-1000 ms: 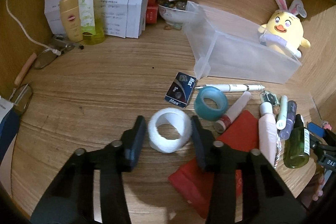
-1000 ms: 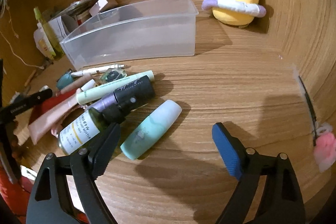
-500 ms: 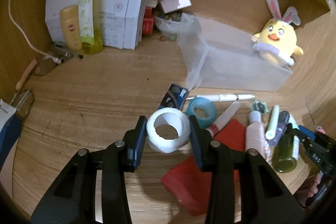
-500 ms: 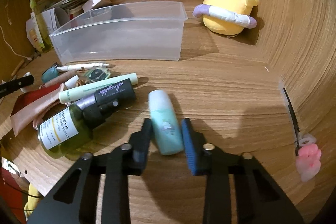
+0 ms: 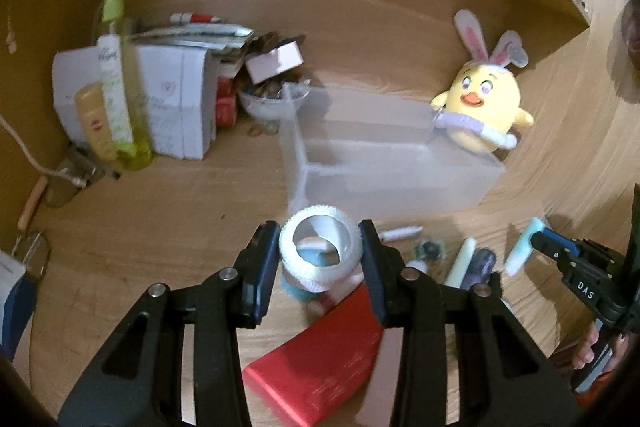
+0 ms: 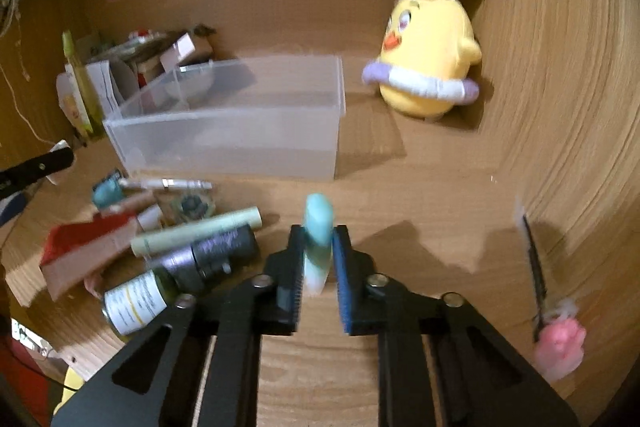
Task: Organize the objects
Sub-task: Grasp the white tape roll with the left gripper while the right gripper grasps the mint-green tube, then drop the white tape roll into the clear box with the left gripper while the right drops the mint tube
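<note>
Left gripper (image 5: 320, 259) clamps white tape roll (image 5: 320, 253); right gripper (image 6: 318, 263), marked "DAS", pinches mint tube (image 6: 318, 239)

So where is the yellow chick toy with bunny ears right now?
In both wrist views the yellow chick toy sits at the back right corner of the wooden desk, just behind the right end of the clear plastic bin.

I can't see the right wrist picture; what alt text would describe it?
The right gripper is shut on a mint-green tube, above a wooden desk. Beyond are an empty clear plastic bin, a yellow chick plush and scattered cosmetics.
</note>
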